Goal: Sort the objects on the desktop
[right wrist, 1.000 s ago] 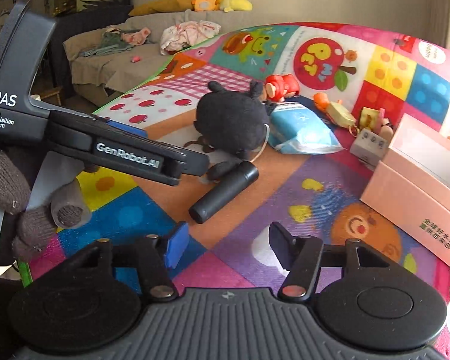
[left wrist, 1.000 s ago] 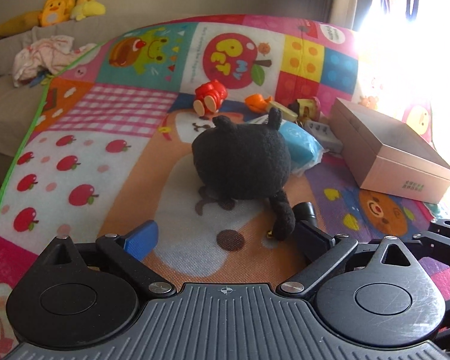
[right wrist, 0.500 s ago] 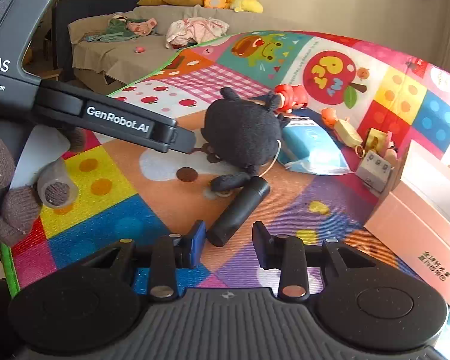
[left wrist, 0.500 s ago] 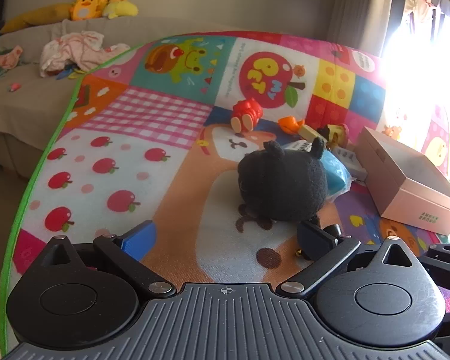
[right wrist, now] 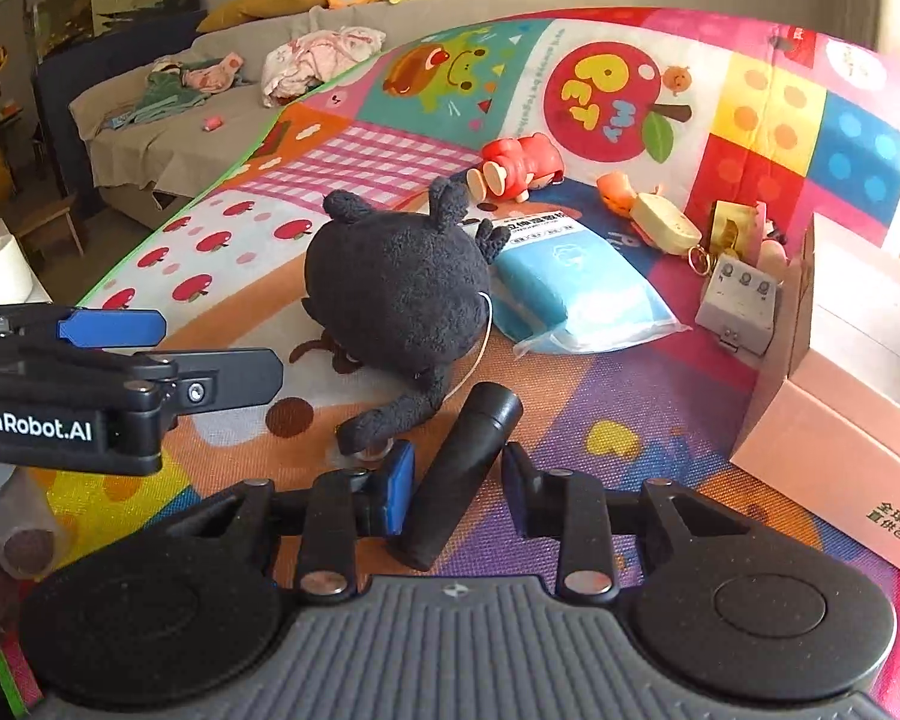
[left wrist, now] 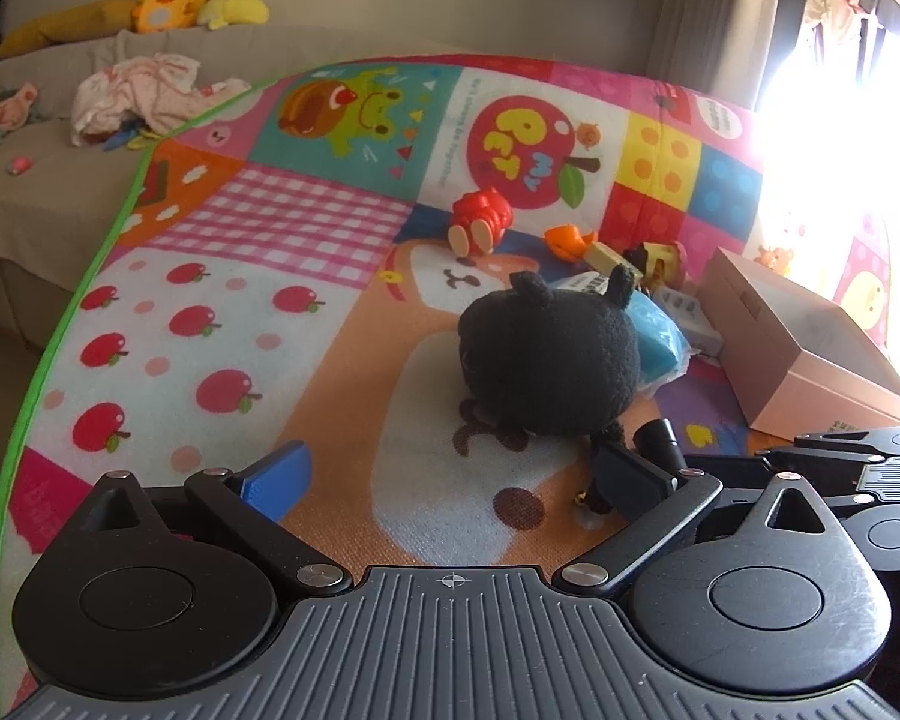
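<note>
The black cylinder [right wrist: 459,474] lies on the play mat [right wrist: 660,420], between the fingers of the right gripper [right wrist: 457,483] and just beside the plush [right wrist: 399,294]. The jaws stand narrow around its lower half, apparently not yet touching it. It appears rigid, smooth and light, so it may roll or slip; a grip across its middle is advisable. The left gripper [left wrist: 450,468] hangs wide and empty. A pink box [right wrist: 840,420] stands well to the right.
</note>
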Tool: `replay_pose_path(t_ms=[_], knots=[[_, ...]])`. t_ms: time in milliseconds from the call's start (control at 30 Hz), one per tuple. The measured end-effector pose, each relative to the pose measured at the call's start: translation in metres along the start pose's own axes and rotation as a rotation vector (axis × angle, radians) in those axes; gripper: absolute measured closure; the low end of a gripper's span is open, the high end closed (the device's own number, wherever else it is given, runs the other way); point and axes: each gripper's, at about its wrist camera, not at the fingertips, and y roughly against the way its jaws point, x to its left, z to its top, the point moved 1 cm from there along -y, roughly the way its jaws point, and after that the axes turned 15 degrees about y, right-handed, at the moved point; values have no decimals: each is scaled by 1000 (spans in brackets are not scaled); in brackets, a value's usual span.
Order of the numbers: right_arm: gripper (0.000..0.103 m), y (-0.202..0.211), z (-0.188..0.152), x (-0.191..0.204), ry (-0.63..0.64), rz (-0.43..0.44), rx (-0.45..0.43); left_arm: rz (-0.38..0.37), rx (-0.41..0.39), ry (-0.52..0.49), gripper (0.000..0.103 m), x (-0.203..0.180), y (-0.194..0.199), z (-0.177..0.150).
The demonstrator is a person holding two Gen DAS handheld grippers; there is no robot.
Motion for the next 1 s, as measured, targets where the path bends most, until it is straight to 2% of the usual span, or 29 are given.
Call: replay_pose_path(t_ms=[67,233,467,567,700,767,833,933,1000], knots=[[85,6,-2,1,30,-7,5,-3,-1,-3,0,-1,1,0],[85,41,-31,-6,139,-67,15,-20,5,-26,0,-9,0,-1],[84,81,-78,-43,182,-200,105,-44,23,-61,0,-28,-6,-5],[79,88,-91,-55,189,-262,128,-68,34,-83,0,-40,-7,-8],[68,86,-101,-63,281,-514,141,-86,52,-111,0,-51,-8,-15],[68,88,-102,-72,230,-535,141,-89,62,-119,0,-55,-10,-17],[68,90,-104,-82,146,-516,141,-86,70,-122,0,-56,-11,-19],[67,87,-110,-88,86,-492,147,-80,85,-122,0,-55,-15,-22],[67,86,-112,-94,42,-503,138,-78,92,-120,0,-55,-16,-23]])
